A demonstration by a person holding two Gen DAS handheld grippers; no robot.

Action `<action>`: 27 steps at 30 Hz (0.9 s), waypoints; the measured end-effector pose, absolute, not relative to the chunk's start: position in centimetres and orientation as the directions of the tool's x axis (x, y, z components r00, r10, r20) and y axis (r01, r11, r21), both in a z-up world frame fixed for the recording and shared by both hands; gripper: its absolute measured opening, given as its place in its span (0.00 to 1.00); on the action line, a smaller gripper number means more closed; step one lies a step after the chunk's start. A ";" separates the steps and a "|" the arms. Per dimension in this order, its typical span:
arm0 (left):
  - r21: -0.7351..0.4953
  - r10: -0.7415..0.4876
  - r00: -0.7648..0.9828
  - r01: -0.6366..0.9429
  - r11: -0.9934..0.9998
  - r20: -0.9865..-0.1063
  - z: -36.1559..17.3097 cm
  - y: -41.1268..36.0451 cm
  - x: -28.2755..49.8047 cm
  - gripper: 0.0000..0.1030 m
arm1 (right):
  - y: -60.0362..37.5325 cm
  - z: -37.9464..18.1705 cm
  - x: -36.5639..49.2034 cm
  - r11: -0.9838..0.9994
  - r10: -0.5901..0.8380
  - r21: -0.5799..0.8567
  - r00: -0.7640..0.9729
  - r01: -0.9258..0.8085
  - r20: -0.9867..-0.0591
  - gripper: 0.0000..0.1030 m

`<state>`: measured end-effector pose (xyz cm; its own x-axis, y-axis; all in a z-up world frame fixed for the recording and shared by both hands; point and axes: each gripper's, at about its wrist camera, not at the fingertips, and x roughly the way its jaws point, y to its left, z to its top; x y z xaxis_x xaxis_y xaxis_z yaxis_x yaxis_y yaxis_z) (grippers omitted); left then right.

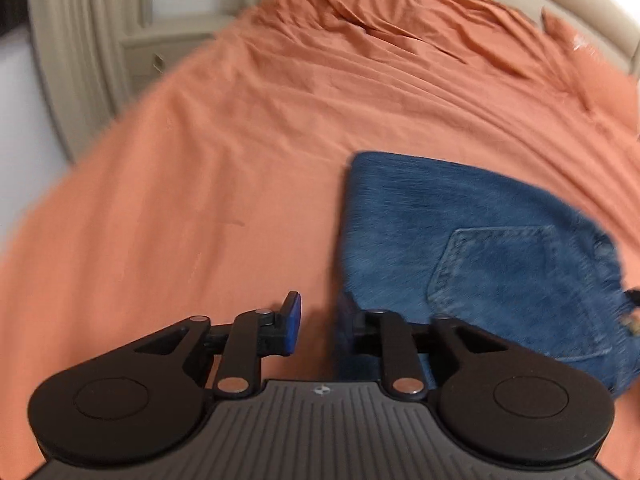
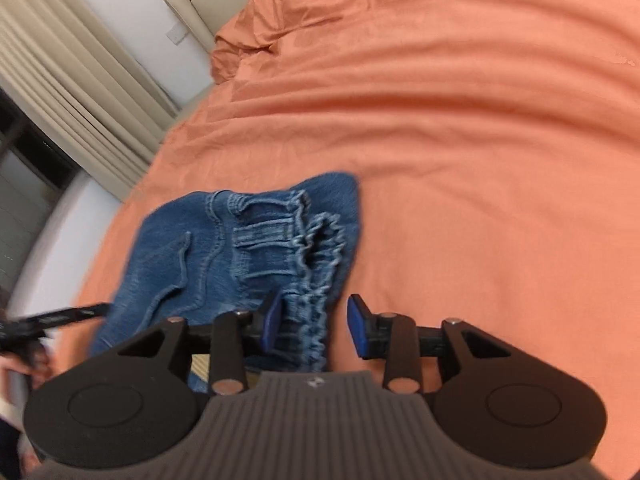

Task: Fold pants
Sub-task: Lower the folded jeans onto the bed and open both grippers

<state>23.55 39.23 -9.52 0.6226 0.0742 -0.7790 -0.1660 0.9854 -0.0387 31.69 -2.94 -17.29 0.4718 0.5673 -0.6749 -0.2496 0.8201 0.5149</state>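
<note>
Orange bedsheet point(image 1: 248, 152) underneath, folded blue pants point(image 1: 472, 236) lying flat on top. Left gripper point(image 1: 320, 324) parted at pants' near corner, gripping nothing. Right gripper point(image 2: 316, 326) spread around elastic waistband point(image 2: 316, 264), pads not pressing.

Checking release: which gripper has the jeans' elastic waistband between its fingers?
The right gripper: the jeans' ruffled waistband lies between its open fingers. The left gripper sits at a plain edge.
</note>
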 end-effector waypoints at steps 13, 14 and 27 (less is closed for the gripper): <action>-0.034 0.023 0.754 -0.059 0.998 -0.656 -6.7 31.5 17.3 0.20 | 2.3 -11.2 22.4 0.835 0.517 0.198 0.611 -0.513 -0.600 0.28; -0.031 0.026 0.755 -0.062 0.998 -0.656 -7.2 31.2 17.3 0.19 | 2.8 -11.6 22.2 0.837 0.509 0.180 0.614 -0.517 -0.603 0.27; -0.010 0.048 0.663 -0.083 0.996 -0.747 -14.0 30.6 18.7 0.20 | 4.4 -18.4 22.6 0.873 0.421 0.118 0.610 -0.473 -0.671 0.27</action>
<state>18.69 30.58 -14.05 0.6629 0.0480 -0.7471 -0.0832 0.9965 -0.0099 22.63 4.37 -18.43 0.6100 0.4213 -0.6711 -0.4732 0.8730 0.1179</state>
